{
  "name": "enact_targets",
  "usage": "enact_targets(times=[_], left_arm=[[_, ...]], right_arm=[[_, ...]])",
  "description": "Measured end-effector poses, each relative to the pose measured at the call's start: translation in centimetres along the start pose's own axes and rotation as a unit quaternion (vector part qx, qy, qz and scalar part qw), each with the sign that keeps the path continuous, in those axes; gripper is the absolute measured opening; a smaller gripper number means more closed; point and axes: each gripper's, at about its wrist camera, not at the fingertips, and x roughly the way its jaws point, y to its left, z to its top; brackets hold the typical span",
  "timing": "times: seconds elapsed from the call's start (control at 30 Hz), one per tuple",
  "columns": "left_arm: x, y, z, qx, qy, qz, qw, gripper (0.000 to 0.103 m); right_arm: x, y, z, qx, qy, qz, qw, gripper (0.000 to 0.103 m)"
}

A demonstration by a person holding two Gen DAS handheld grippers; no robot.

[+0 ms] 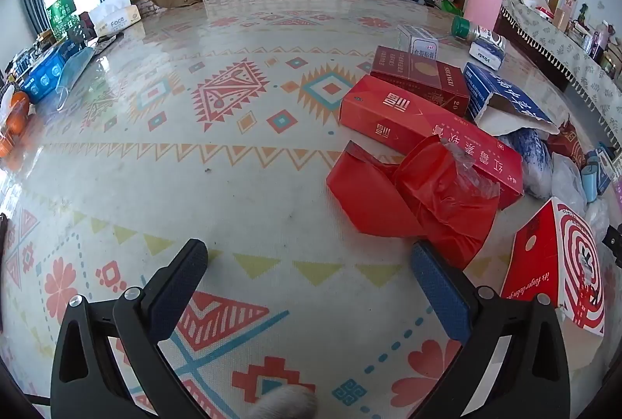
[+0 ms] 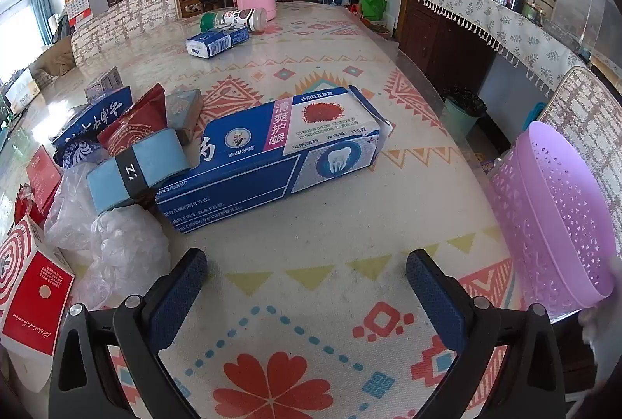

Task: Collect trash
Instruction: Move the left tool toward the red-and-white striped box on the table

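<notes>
left gripper (image 1: 309, 265): jaws wide, holding nothing, over patterned bench (image 1: 233, 154) | crumpled red plastic bag (image 1: 420, 201) just ahead-right of its right jaw | right gripper (image 2: 307, 265): jaws wide, holding nothing | blue toothpaste box (image 2: 280, 154) ahead between jaws | clear plastic wrap (image 2: 116, 244) beside left jaw | purple perforated basket (image 2: 559, 216) right of right jaw

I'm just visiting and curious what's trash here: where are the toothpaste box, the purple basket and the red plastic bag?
toothpaste box (image 2: 272, 162): right wrist view, on its blue top face.
purple basket (image 2: 552, 201): right wrist view, on its perforated wall.
red plastic bag (image 1: 412, 197): left wrist view, on its crumpled middle.
</notes>
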Motion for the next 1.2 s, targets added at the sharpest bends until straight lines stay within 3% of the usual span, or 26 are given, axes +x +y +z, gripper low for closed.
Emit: enact_targets(times=[0.53, 0.77, 0.9, 1.2], left_arm=[[0.1, -0.1, -0.1, 0.001, 0.002, 0.007, 1.0000, 0.103], [-0.5, 0.1, -0.5, 0.008, 0.007, -0.010, 0.9999, 0.103], [-2.0, 0.9, -1.2, -0.014, 0.009, -0.033, 0.9993, 0.103], [-9.9, 1.8, -3.0, -0.023, -0.055, -0.037, 0.9975, 0.103]], right_arm=[[0.1, 0.0, -0.1, 0.001, 0.001, 0.001, 1.000, 0.103], [0.2, 0.1, -0.1, -0.001, 0.005, 0.002, 1.000, 0.103], [0.3, 0.0, 0.3, -0.011, 0.028, 0.012, 0.999, 0.103], [-0.8, -0.4, -1.1, -0.007, 0.029, 0.020, 0.999, 0.103]])
